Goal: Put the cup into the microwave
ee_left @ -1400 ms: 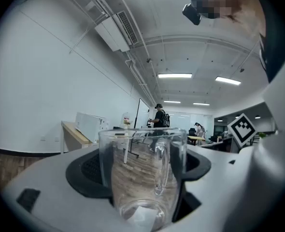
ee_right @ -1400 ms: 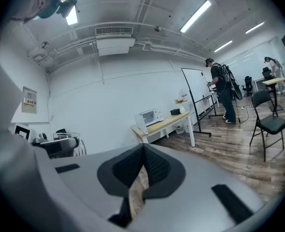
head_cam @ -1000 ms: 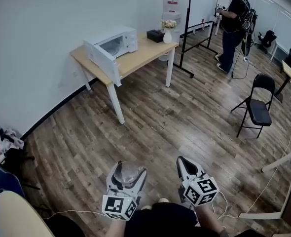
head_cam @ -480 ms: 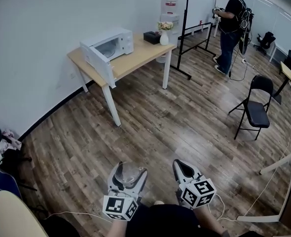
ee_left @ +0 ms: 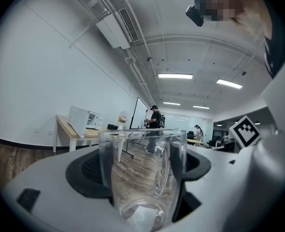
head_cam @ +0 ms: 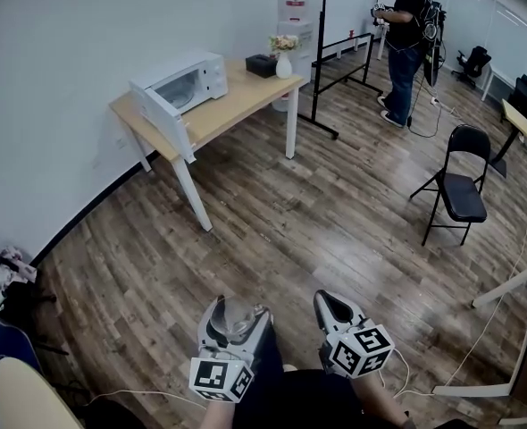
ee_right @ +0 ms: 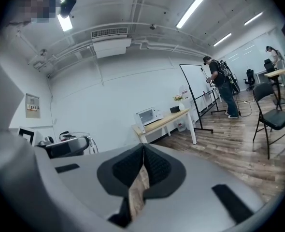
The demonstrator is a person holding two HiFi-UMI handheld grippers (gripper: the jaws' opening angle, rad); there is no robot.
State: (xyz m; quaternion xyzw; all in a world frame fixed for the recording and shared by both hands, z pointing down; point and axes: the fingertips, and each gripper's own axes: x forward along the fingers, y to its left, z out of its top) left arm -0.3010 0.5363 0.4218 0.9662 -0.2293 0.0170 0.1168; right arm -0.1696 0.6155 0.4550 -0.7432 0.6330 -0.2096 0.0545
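A clear glass cup [head_cam: 234, 315] with a handle stands upright between the jaws of my left gripper [head_cam: 233, 321], which is shut on it; the left gripper view shows the cup [ee_left: 143, 175] filling the gap. My right gripper [head_cam: 333, 306] is shut with nothing in it, its pads meeting in the right gripper view [ee_right: 143, 161]. The white microwave [head_cam: 179, 83] sits with its door [head_cam: 160, 118] swung open on a light wooden table [head_cam: 230, 105] across the room. It is small and far in both gripper views: microwave [ee_left: 84, 119], microwave [ee_right: 149, 115].
On the table's right end are a black tissue box [head_cam: 260, 64] and a white vase of flowers [head_cam: 283, 54]. A black folding chair [head_cam: 459, 189] stands at right. A person [head_cam: 405, 40] stands at the back by a black frame stand [head_cam: 322, 56]. Wood floor [head_cam: 290, 231] lies between me and the table.
The view has shifted: the table and microwave have slid slightly left and lower in the head view. Both grippers hold the same pose, cup still gripped.
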